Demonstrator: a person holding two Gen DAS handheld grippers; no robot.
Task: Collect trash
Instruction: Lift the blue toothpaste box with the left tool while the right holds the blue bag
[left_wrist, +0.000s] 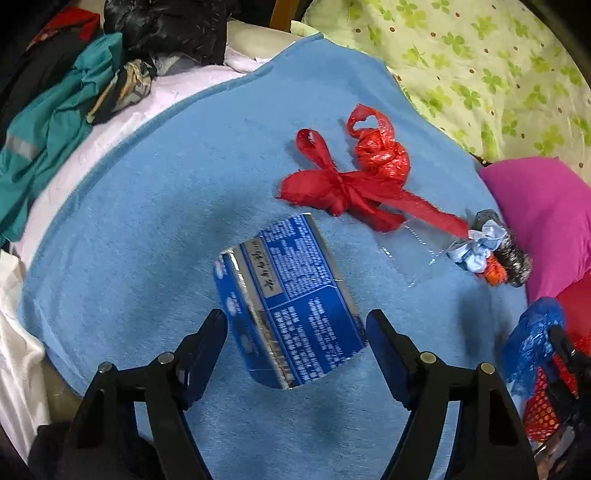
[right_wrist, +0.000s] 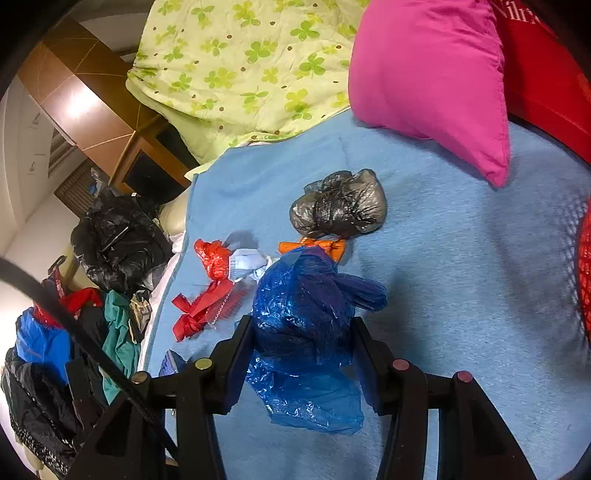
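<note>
A blue printed carton (left_wrist: 291, 302) lies on the blue blanket (left_wrist: 147, 229), between the fingers of my left gripper (left_wrist: 295, 326). Both pads rest against its sides. My right gripper (right_wrist: 303, 332) is shut on a crumpled blue plastic bag (right_wrist: 306, 295), which hangs over the blanket (right_wrist: 461, 277). That bag (left_wrist: 532, 332) also shows at the right edge of the left wrist view. Beyond the carton lie a red ribbon bow (left_wrist: 332, 184), a knotted red plastic bag (left_wrist: 384, 155), a grey plastic bag (right_wrist: 340, 206), a pale blue scrap (right_wrist: 247, 266) and an orange scrap (right_wrist: 325, 245).
A pink pillow (right_wrist: 436, 74) and a green clover quilt (right_wrist: 240, 62) lie at the head of the bed. A black bag (right_wrist: 118, 240) and heaped clothes (left_wrist: 55, 140) line the left side. A red mesh item (right_wrist: 585, 266) shows at the right edge.
</note>
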